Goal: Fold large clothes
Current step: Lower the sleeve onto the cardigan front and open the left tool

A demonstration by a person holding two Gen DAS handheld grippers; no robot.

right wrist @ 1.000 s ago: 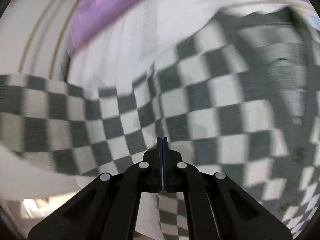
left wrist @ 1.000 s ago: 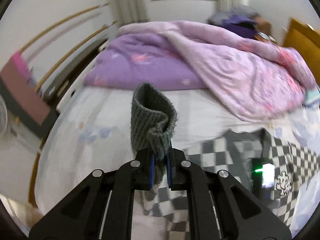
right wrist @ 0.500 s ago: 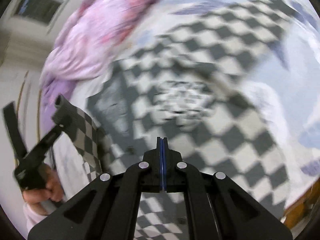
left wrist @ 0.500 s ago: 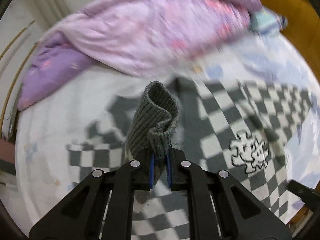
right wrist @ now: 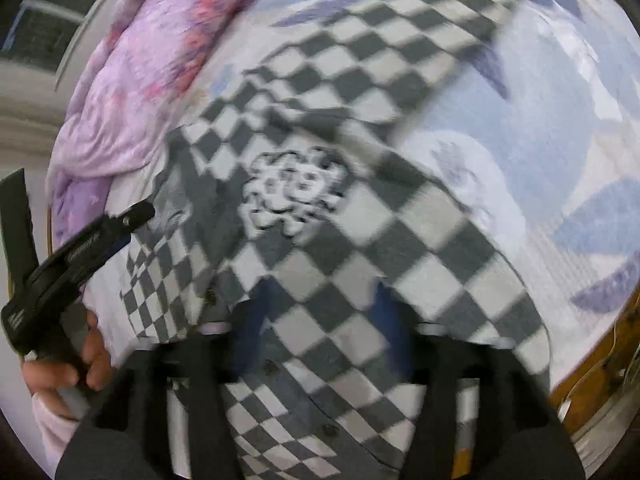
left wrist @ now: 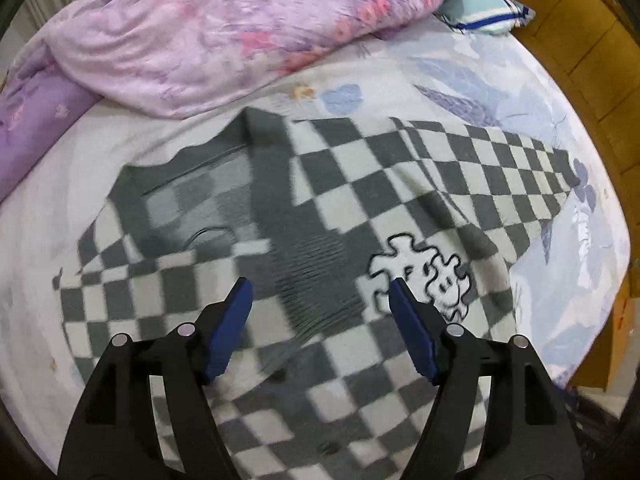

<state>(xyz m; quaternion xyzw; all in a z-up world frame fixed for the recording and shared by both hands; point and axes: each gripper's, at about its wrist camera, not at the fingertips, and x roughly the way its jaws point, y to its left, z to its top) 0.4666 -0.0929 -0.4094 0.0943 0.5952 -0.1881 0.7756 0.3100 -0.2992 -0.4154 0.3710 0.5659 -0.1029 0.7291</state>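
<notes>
A grey-and-white checkered cardigan (left wrist: pixel 400 184) lies spread on the bed, with a white cartoon patch (left wrist: pixel 424 272) on its chest. One sleeve lies folded across the body, its ribbed grey cuff (left wrist: pixel 316 276) between my left fingers. My left gripper (left wrist: pixel 320 292) is open and empty just above the cuff. In the right wrist view the cardigan (right wrist: pixel 360 220) shows blurred, with its button placket (right wrist: pixel 272 368) near the camera. My right gripper (right wrist: pixel 320 300) is open above the lower front. The left gripper (right wrist: pixel 80 248) shows there at the left, held by a hand.
A pink and purple quilt (left wrist: pixel 224 28) is bunched along the far side of the bed. A striped pillow (left wrist: pixel 484 12) lies at the far right by the wooden headboard (left wrist: pixel 580 40). The floral sheet (left wrist: pixel 520 92) shows around the cardigan. The bed edge (right wrist: pixel 592 376) is at the right.
My left gripper carried the sleeve cuff across onto the cardigan's body and opened, letting it go. My right gripper, shut before, has opened. Both cameras swung toward the headboard.
</notes>
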